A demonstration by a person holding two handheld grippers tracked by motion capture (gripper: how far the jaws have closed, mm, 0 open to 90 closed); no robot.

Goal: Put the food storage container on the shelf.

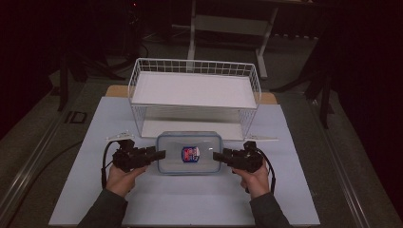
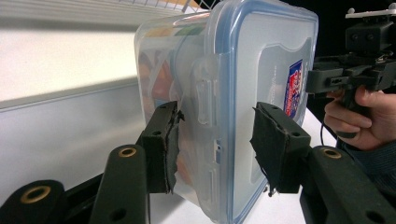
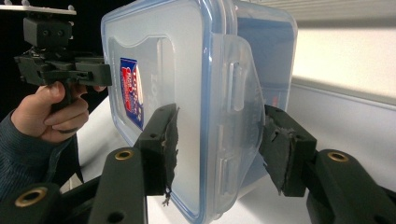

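A clear plastic box (image 1: 190,153) with a blue-rimmed lid and a red-and-blue label sits between my two grippers, just in front of the wire rack. My left gripper (image 1: 159,154) clamps its left end, and my right gripper (image 1: 216,156) clamps its right end. In the left gripper view the pads (image 2: 164,149) press on the box (image 2: 261,60) across its latch side, and orange and green contents show through the wall. The right gripper view has its pads (image 3: 280,149) pressing on the lid and the latch flap of the box (image 3: 187,60).
A white wire rack (image 1: 195,90) with two shelves stands right behind the box. A white mat (image 1: 190,204) covers the table, which has dark floor around it. Small white strips lie left (image 1: 119,136) and right (image 1: 266,138) of the rack's feet.
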